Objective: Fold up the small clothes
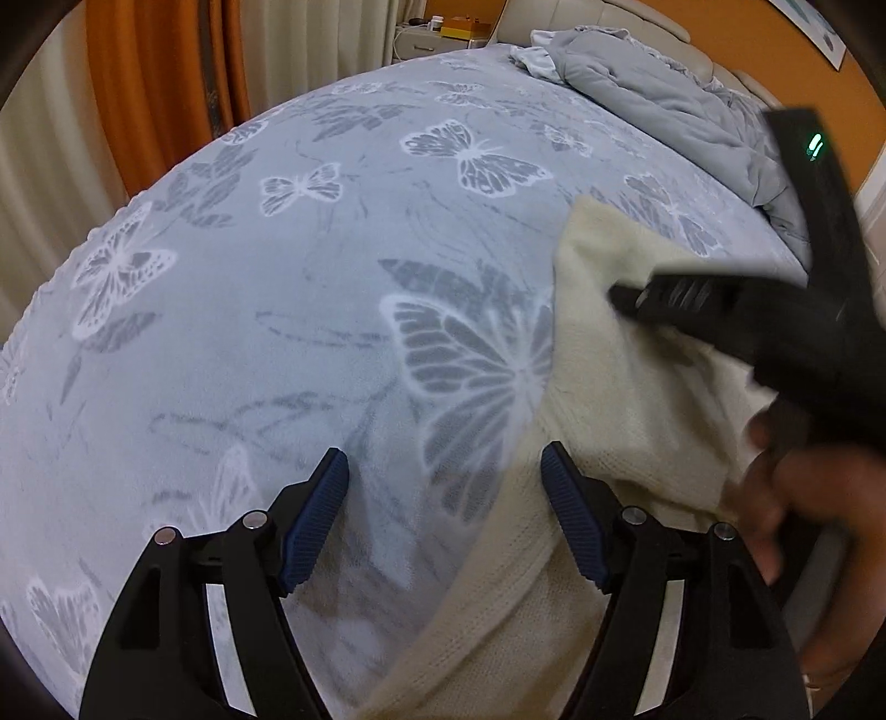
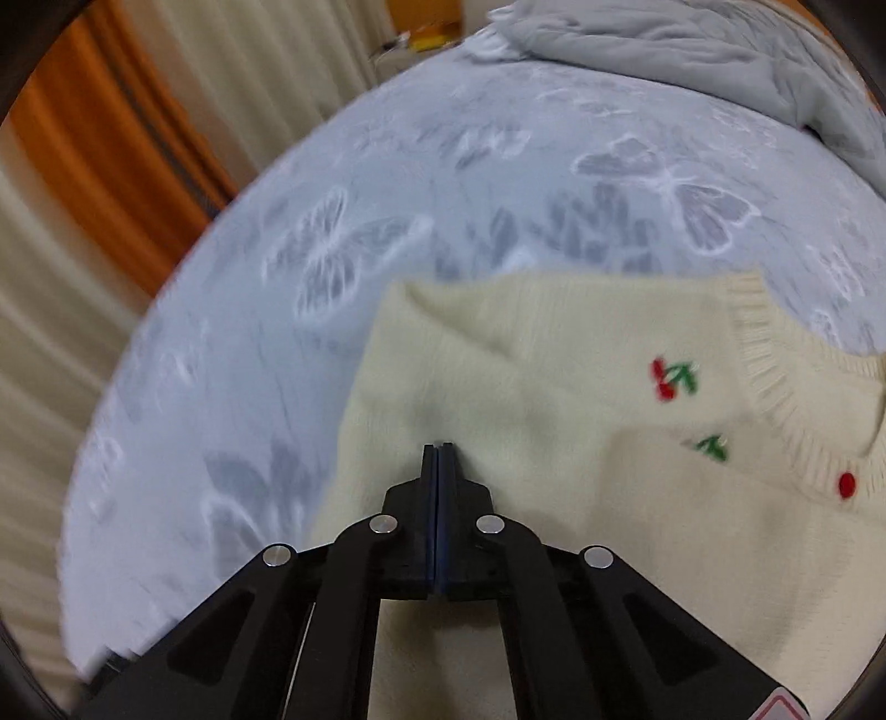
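A small cream knitted cardigan (image 2: 554, 387) with red cherry embroidery and a red button lies on the bed. It also shows in the left wrist view (image 1: 620, 387) at the right. My right gripper (image 2: 438, 448) is shut over the cardigan's cloth; whether it pinches the fabric is not clear. It appears in the left wrist view (image 1: 626, 296) as a dark blurred shape over the cardigan. My left gripper (image 1: 443, 471) is open and empty, its right finger at the cardigan's left edge.
The bed has a blue-grey blanket with white butterflies (image 1: 310, 266). A crumpled grey duvet (image 1: 653, 94) lies at the far end. Orange and cream curtains (image 1: 155, 77) hang left. A nightstand (image 1: 437, 33) stands behind.
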Available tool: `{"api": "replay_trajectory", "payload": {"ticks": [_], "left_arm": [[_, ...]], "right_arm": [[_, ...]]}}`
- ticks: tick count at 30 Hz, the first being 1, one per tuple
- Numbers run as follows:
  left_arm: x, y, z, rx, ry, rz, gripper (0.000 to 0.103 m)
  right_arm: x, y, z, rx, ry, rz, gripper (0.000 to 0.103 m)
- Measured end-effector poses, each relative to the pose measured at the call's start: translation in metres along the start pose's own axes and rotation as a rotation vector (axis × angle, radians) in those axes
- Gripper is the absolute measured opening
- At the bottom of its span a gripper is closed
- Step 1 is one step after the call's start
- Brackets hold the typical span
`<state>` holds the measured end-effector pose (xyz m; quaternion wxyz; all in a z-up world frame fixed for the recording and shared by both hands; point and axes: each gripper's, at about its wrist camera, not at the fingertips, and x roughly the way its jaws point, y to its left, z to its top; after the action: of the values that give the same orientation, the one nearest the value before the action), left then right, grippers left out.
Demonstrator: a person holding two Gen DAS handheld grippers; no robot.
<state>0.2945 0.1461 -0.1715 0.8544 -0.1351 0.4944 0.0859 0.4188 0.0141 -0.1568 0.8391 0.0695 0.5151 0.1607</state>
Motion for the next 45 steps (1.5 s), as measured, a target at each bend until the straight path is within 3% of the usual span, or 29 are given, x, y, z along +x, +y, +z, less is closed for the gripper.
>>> {"api": "replay_trajectory", "payload": {"ticks": [2,4,6,9,11,13,15,18,20,21,23,25,26,27,30,32,36,41,43,45], "left_arm": [[-0.004,-0.001,0.001,-0.001,-0.014,0.004,0.07],[-0.017,-0.005,0.002,0.002,-0.047,-0.045,0.07],[-0.029,-0.013,0.001,0.021,-0.072,-0.108,0.07],[-0.034,-0.031,-0.009,0.061,-0.077,-0.173,0.076],[-0.018,-0.038,-0.016,0.085,-0.024,-0.146,0.076],[0.003,-0.039,-0.026,0.084,0.042,-0.081,0.075],[0.002,-0.044,-0.029,0.12,-0.006,-0.035,0.075],[0.004,-0.05,-0.032,0.142,-0.01,0.002,0.076],[0.006,-0.05,-0.031,0.144,-0.013,0.003,0.077],[0.005,-0.051,-0.032,0.152,-0.014,0.006,0.077],[0.004,-0.052,-0.033,0.162,-0.017,0.007,0.078],[0.005,-0.052,-0.032,0.168,-0.018,0.007,0.08],[0.006,-0.052,-0.03,0.17,-0.018,0.009,0.08],[0.006,-0.052,-0.03,0.171,-0.019,0.011,0.08],[0.005,-0.054,-0.031,0.175,-0.019,0.017,0.08],[0.005,-0.052,-0.03,0.166,-0.011,0.009,0.08],[0.005,-0.051,-0.03,0.16,-0.005,0.012,0.08],[0.005,-0.051,-0.03,0.17,-0.005,0.013,0.08],[0.006,-0.051,-0.03,0.175,-0.006,0.014,0.082],[0.007,-0.052,-0.03,0.179,-0.011,0.017,0.083]], "right_arm": [[-0.023,-0.007,-0.003,0.054,-0.05,0.078,0.0],[-0.061,-0.025,-0.022,0.055,-0.128,0.067,0.0],[-0.085,-0.054,-0.048,0.077,-0.16,0.001,0.0],[-0.112,-0.128,-0.095,0.158,-0.152,-0.187,0.0],[-0.124,-0.192,-0.13,0.256,-0.126,-0.292,0.0],[-0.147,-0.225,-0.151,0.336,-0.156,-0.217,0.0],[-0.169,-0.236,-0.159,0.388,-0.183,-0.247,0.0],[-0.185,-0.247,-0.157,0.384,-0.229,-0.243,0.003],[-0.164,-0.268,-0.159,0.393,-0.143,-0.296,0.0],[-0.168,-0.276,-0.164,0.395,-0.162,-0.279,0.0],[-0.176,-0.273,-0.161,0.433,-0.17,-0.277,0.0],[-0.188,-0.256,-0.157,0.41,-0.233,-0.269,0.001],[-0.183,-0.251,-0.157,0.374,-0.231,-0.299,0.001],[-0.17,-0.252,-0.16,0.353,-0.168,-0.35,0.0],[-0.169,-0.252,-0.16,0.372,-0.169,-0.354,0.0],[-0.181,-0.245,-0.16,0.411,-0.205,-0.305,0.008],[-0.186,-0.199,-0.138,0.327,-0.224,-0.194,0.008],[-0.125,-0.111,-0.084,0.17,-0.171,-0.041,0.009],[-0.096,-0.092,-0.072,0.124,-0.118,-0.058,0.008],[-0.057,-0.093,-0.066,0.109,-0.039,-0.146,0.0]]}}
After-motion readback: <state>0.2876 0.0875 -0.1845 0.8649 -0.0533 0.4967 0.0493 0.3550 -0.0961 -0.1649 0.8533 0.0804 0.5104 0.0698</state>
